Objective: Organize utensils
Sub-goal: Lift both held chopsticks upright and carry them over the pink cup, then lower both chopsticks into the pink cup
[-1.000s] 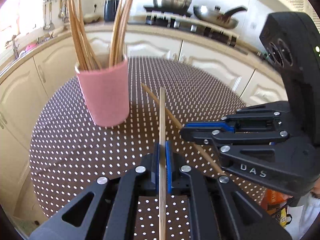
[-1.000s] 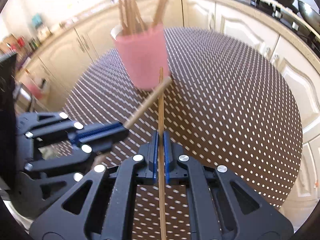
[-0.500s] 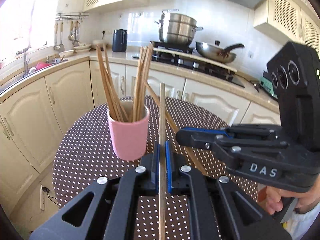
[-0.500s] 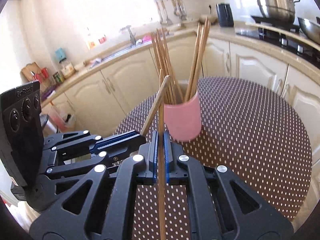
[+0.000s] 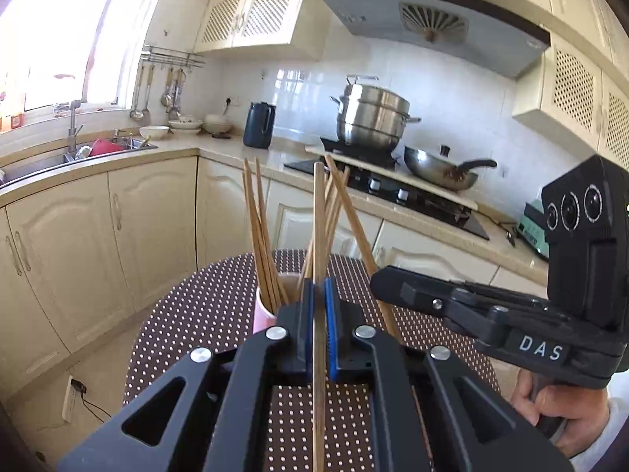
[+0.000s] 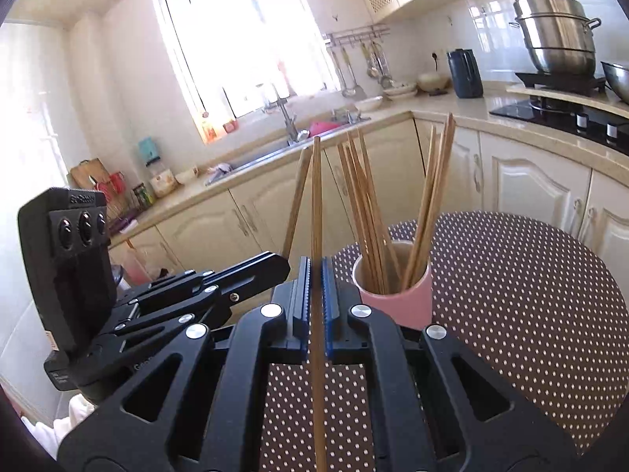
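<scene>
Leftmost on the polka-dot table (image 6: 530,299) as the right wrist camera sees it, the left gripper (image 6: 275,265) is clamped on one wooden chopstick (image 6: 297,200) that slants up past its tip. Beside it, the right gripper (image 6: 316,275) has its blue pads pressed tight on a second chopstick (image 6: 316,204), which stands nearly straight up the middle of that view. Just right of that sits the pink cup (image 6: 397,306) on the table, holding a bundle of chopsticks (image 6: 365,204) that lean apart in two clusters; how many is hard to count. Both held sticks are above and short of the cup's rim, apart from it.
</scene>
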Demonstrator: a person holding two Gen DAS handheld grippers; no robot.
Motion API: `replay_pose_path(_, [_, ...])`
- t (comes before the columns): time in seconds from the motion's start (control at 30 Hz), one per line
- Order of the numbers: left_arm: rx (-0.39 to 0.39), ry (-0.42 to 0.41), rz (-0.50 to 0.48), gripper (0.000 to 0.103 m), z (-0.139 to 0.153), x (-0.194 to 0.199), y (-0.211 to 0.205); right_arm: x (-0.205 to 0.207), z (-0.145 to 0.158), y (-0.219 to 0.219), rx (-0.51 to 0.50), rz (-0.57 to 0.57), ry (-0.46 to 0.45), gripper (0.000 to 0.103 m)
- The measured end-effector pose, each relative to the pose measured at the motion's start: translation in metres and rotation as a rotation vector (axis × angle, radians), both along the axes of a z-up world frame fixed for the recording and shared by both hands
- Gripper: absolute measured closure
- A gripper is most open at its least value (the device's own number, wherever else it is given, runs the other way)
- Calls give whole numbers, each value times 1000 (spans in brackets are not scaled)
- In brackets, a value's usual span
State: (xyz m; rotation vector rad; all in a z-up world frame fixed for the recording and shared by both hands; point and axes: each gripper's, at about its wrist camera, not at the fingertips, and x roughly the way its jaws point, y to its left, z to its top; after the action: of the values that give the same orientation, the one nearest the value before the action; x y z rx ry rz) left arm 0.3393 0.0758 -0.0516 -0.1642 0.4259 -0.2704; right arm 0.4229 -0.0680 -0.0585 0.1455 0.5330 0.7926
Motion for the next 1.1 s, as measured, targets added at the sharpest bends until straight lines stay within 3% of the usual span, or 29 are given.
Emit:
replay_pose_path(0.4, [-110,-156,40,97,16,26,21,18,21,9,11,-51,-141,97])
replay_pose_path(0.5, [-137,-195,68,97,19,36,22,26,25,4,54,-83,-182,97])
replay_pose_path(0.83, [-107,-316,149,97,26,82,-1,60,17,5,157,-183,-376,97])
replay_pose_path(1.1, [-77,-369,198,97,26,102,-13,87,-6,1,189,-187,-373,97])
